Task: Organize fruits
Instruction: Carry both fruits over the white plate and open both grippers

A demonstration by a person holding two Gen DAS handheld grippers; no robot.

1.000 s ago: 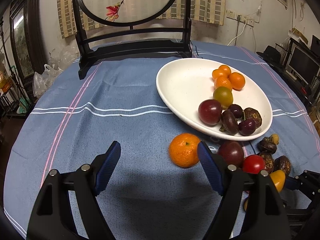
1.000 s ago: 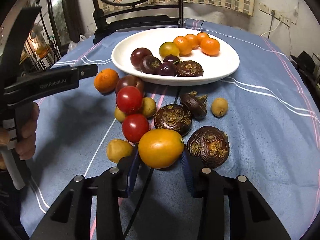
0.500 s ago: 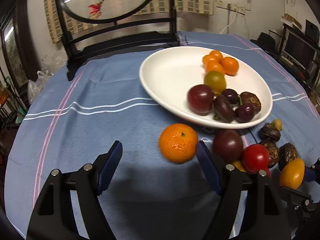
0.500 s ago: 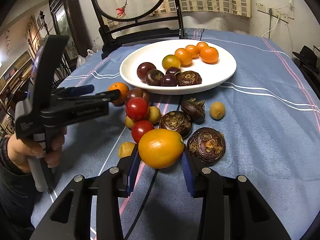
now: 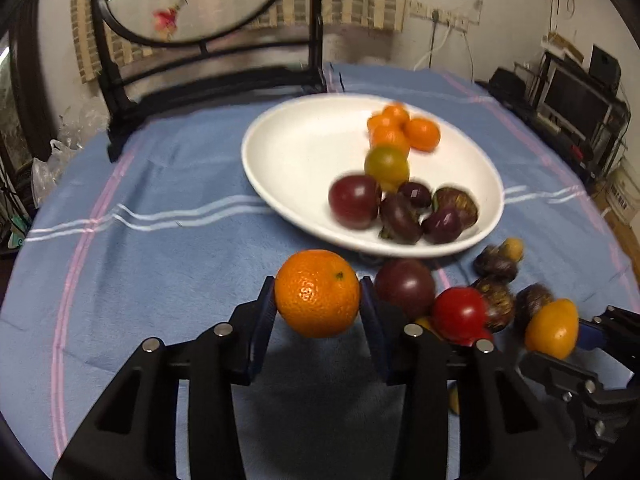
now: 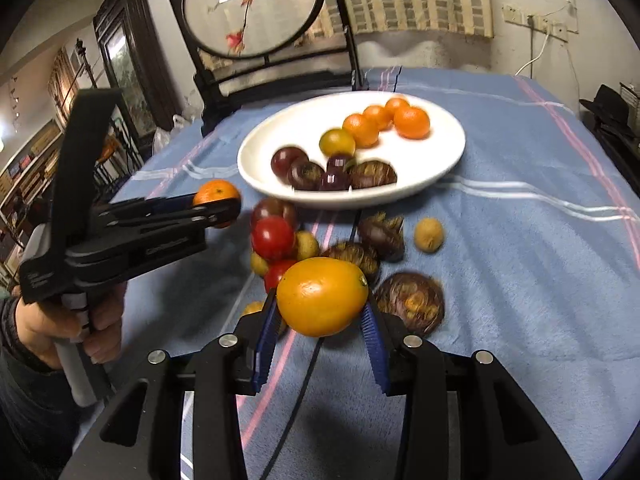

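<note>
**A:** Fruits are partly sorted, I think. In the left wrist view, what do you see?

**B:** The left claw [image 5: 318,300] is closing, and the mandarin [image 5: 318,293] is between its two blue pads; both pads touch its sides. The mandarin is just in front of the white plate [image 5: 288,160], above the blue cloth of the bench [image 5: 160,280]. I cannot tell if it is already lifted, though a shadow lies under it.

**A:** And the plate?

**B:** It holds small orange fruits at the far side, one yellow-green fruit, and dark purple ones near the front rim. The picture is blurred there, so I do not count them exactly.

**A:** Now the right wrist view.

**B:** The right claw [image 6: 322,314] is closed on a yellow-orange fruit [image 6: 322,296], gripped from both sides, near the loose pile. At the left, a hand [image 6: 68,320] holds the other tool.

**A:** What is left on the cloth?

**B:** Two red tomatoes [image 6: 273,238], a dark round one, some brown rough fruits [image 6: 410,298], and a few small yellow ones [image 6: 428,234]. They lie close together in front of the plate.

**A:** So how far is the task?

**B:** In my judgement about half. Two fruits are gripped but not yet placed, and the pile waits.
</note>
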